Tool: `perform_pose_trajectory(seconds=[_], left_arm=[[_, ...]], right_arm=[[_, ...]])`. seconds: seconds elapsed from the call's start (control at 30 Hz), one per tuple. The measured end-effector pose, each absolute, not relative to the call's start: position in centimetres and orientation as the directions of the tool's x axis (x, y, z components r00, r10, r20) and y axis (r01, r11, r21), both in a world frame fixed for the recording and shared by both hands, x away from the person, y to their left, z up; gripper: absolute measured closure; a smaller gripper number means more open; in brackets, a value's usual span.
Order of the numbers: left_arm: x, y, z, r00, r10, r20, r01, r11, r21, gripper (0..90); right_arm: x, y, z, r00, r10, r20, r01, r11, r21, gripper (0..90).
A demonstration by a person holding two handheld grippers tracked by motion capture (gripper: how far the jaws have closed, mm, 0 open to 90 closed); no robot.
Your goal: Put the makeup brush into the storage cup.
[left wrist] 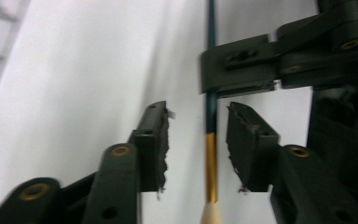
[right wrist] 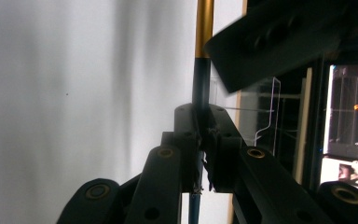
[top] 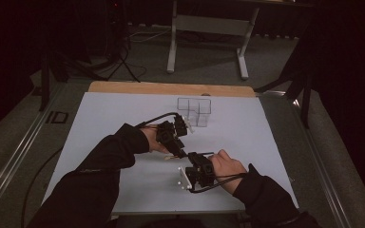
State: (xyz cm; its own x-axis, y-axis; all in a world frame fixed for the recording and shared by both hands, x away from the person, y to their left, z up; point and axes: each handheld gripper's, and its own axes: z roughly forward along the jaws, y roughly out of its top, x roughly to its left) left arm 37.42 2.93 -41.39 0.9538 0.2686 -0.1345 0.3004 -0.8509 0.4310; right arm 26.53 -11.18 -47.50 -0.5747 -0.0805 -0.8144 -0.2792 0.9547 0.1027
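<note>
The right gripper [right wrist: 200,158] is clamping the slim, dark-blue brush handle with a gold metal ferrule [left wrist: 210,158] above the white table sheet [top: 123,114]; the left gripper [left wrist: 196,144] is standing open around it, untouching. It looks light, stiff and slippery; gripping mid-handle seems safest.

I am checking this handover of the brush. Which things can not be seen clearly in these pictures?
- Brush: its far end is cut off by the left gripper view's top edge.
- Brush tip: cut off by the bottom edge.
- Clear organizer: too small and dim in the high view to count compartments.
</note>
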Motion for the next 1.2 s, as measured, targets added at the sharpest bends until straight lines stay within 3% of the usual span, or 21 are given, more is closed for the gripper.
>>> perform_pose_trajectory(seconds=[0.07,0.2,0.33,0.6,0.83,1.2], left_arm=[[37.4,3.7,-41.0,0.948,0.299,-0.108,0.315,-0.833,0.456,41.2],[37.8,5.9,-40.4,0.924,0.334,-0.185,0.378,-0.732,0.567,26.8],[37.8,7.6,-40.3,0.907,0.363,-0.214,0.412,-0.653,0.636,19.4],[37.2,10.7,-39.6,0.875,0.454,-0.167,0.395,-0.473,0.788,2.0],[36.3,12.7,-40.5,0.875,0.477,-0.086,0.312,-0.419,0.853,0.8],[34.4,14.4,-42.9,0.871,0.483,-0.089,0.286,-0.35,0.892,0.9]], right_arm=[[26.7,-11.5,-47.2,-0.593,-0.033,-0.805,-0.256,0.955,0.15,84.0],[27.2,-12.5,-46.6,-0.624,0.038,-0.78,-0.216,0.951,0.219,84.1],[27.3,-13.2,-46.3,-0.646,0.077,-0.759,-0.194,0.945,0.262,84.1],[27.6,-14.3,-45.8,-0.676,0.137,-0.724,-0.158,0.933,0.324,84.1],[27.9,-15.1,-44.7,-0.713,0.208,-0.67,-0.128,0.901,0.416,84.2],[29.5,-16.2,-43.2,-0.79,0.377,-0.483,-0.003,0.786,0.618,84.1]])
